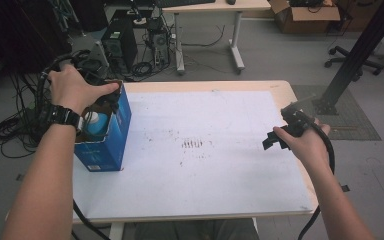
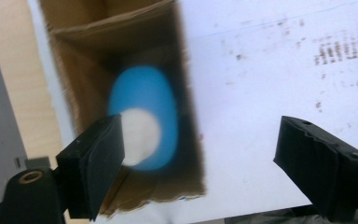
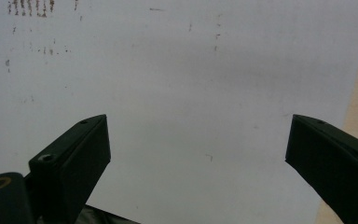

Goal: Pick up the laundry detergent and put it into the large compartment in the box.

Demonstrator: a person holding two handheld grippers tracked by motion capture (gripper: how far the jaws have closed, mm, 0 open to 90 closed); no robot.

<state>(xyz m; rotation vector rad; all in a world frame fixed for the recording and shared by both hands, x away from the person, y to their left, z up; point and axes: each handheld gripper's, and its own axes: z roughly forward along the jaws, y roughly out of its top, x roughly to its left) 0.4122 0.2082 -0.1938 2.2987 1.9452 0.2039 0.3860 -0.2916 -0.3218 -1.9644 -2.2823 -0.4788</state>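
Cardboard of the blue box at the worktop's left edge looks light and easily crushed; better to grip the white-capped blue bottle upright inside. Left tool hovers above it, jaws spread. Right tool, near the right edge, is also spread and empty.

Honestly nothing readable here. The blue box has some pale print low on its front face in the high view, but it's way too small and blurry to make out. The white sheet on the worktop has rows of dark smudgy marks in the middle; they look like stains or stamped ticks, not letters. The bottle cap inside the box is blank.
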